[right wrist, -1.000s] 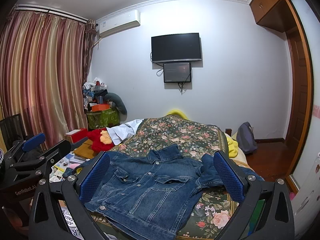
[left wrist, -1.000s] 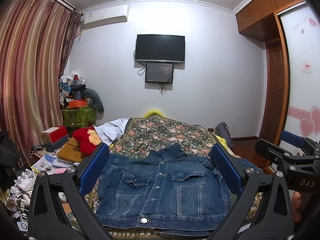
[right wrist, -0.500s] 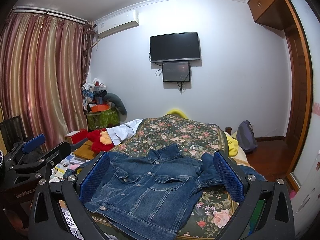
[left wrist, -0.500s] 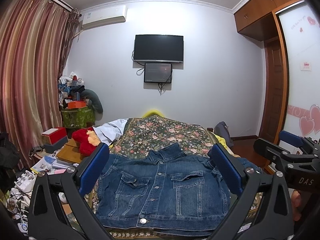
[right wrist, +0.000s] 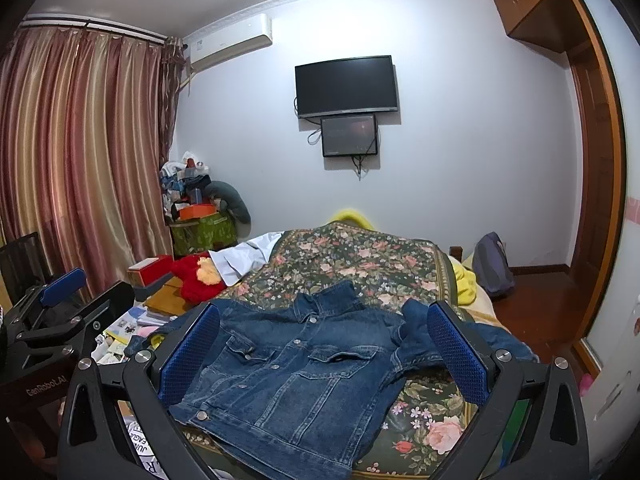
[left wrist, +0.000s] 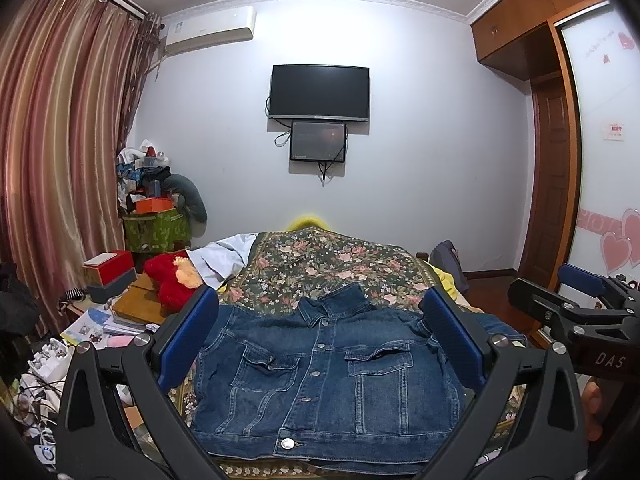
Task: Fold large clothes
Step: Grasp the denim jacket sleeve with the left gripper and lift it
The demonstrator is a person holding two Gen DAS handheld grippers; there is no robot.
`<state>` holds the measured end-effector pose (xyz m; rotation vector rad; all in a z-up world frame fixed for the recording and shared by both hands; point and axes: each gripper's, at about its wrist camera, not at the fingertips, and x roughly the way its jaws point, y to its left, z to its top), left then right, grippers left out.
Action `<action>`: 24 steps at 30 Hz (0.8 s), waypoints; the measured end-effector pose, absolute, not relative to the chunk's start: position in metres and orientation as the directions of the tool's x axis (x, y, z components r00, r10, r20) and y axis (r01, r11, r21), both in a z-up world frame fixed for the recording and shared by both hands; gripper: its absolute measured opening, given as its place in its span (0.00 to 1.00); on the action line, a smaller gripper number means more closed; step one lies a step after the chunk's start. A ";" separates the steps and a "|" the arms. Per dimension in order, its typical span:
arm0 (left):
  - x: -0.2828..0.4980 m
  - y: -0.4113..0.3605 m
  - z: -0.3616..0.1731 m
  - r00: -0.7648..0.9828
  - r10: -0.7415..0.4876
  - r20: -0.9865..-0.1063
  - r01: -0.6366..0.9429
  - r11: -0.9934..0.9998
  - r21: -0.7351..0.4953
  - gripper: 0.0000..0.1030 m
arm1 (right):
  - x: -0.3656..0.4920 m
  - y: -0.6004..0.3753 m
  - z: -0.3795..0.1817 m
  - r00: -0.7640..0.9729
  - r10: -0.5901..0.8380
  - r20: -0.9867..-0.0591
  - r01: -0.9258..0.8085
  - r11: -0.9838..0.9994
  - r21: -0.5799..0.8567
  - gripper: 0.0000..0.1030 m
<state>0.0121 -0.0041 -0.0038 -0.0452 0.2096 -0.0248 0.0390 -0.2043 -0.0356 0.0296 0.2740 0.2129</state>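
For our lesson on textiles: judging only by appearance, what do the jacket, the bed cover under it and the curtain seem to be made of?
Jacket: apparently denim, matte blue with faded seams and metal-looking buttons. Bed cover: seemingly a woven or printed floral fabric, dull finish; fibre unclear. Curtain: probably satin-like synthetic, its folds catching glossy striped highlights.

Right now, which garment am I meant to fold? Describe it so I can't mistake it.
Find the bed with the dark floral cover. At its near end a blue denim jacket lies flat, front up, buttoned, collar toward the far wall. It is the only denim there; the red plush toy sits off the left edge.
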 end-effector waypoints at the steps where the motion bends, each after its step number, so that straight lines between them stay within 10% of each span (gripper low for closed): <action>1: 0.014 -0.003 -0.005 0.977 -0.030 -0.211 0.019 0.999 -0.050 1.00 | 0.041 -0.204 -0.036 0.939 0.211 -0.270 -0.203 0.977 0.058 1.00; 24: 0.194 0.111 -0.072 0.843 0.095 -0.530 -0.181 0.977 -0.113 1.00 | 0.208 -0.142 -0.080 0.840 0.259 -0.477 -0.290 0.957 0.010 1.00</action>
